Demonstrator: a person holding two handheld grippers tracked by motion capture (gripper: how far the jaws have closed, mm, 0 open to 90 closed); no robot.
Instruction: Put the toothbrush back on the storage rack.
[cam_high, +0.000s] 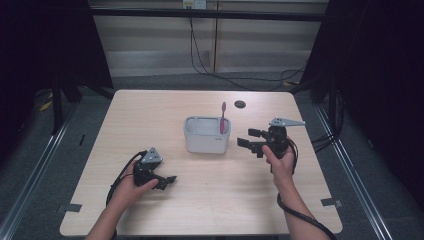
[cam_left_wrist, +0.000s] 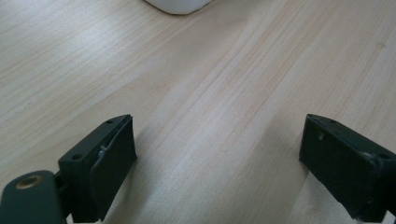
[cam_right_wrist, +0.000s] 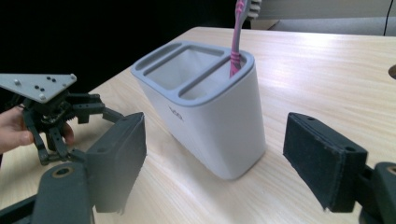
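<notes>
Clearly both grippers, left (cam_high: 167, 181) and right (cam_high: 248, 139), gape empty; at frame centre, bumping the holder (cam_high: 207, 135) might topple its toothbrush (cam_high: 223, 117).

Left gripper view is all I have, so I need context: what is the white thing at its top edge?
Observer: A white holder with a grey rim, standing mid-table.
Operator: Anything in it?
Observer: One pink toothbrush, upright in the narrow end compartment nearest the right gripper.
Operator: Is that gripper holding it?
Observer: No; its jaws stand open beside the holder, touching nothing.
</notes>
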